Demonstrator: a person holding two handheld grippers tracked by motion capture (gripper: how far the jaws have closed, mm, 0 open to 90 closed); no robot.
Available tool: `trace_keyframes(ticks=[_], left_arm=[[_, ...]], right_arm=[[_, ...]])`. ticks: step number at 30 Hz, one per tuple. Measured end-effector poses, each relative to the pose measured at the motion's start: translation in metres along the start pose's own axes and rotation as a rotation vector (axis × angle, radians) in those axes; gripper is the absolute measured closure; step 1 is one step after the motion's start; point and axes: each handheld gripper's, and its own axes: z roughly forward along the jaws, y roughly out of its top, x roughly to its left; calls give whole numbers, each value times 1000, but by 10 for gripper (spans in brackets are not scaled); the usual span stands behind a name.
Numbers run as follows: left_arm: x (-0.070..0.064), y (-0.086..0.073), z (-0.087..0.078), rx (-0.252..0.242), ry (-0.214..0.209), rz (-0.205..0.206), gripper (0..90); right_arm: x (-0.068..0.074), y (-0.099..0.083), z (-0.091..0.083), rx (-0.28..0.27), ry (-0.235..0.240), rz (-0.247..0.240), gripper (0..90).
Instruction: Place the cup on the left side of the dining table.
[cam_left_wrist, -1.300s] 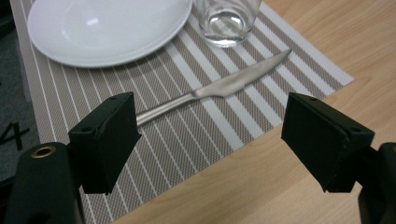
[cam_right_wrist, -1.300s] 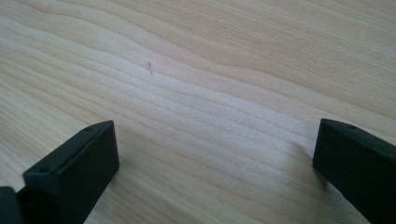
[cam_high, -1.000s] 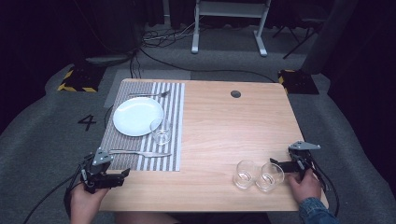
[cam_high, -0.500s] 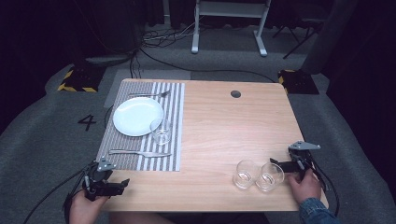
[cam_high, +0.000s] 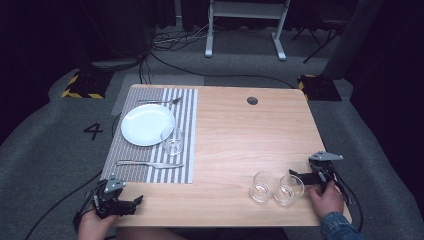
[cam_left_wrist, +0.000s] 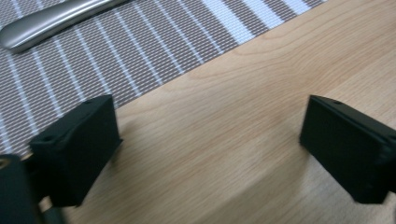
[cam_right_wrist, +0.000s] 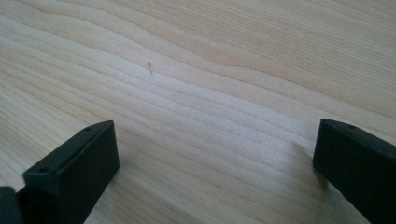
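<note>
At the near left corner of the table (cam_high: 235, 135) the left gripper (cam_high: 131, 202) is resting low with its jaws spread wide, gripping nothing, bare wood between them. At the near right the right gripper (cam_high: 296, 176) is sitting likewise with jaws wide apart and empty, just beside the closer of two glasses (cam_high: 288, 189), the other glass (cam_high: 263, 186) touching it. The risk, as I judge it, is that hand nudging the pair and tipping one off the near edge. Farther left, a knife (cam_high: 150, 164) is lying on the striped mat (cam_high: 187, 120), then a third glass (cam_high: 172, 140), a plate (cam_high: 147, 124), and a fork (cam_high: 160, 101) farthest.
</note>
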Motion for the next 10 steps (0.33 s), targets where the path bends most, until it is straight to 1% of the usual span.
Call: trace_keyframes(ticks=[2,4,10], left_arm=[[-1,0,1,-8,-8,13,1],[-1,-2,1,-25,-5,12,1],[-1,-2,1,-25,-8,16,2]], right_arm=[[0,0,0,0,0,0,6],[0,0,0,0,0,0,6],[0,0,0,0,0,0,6]])
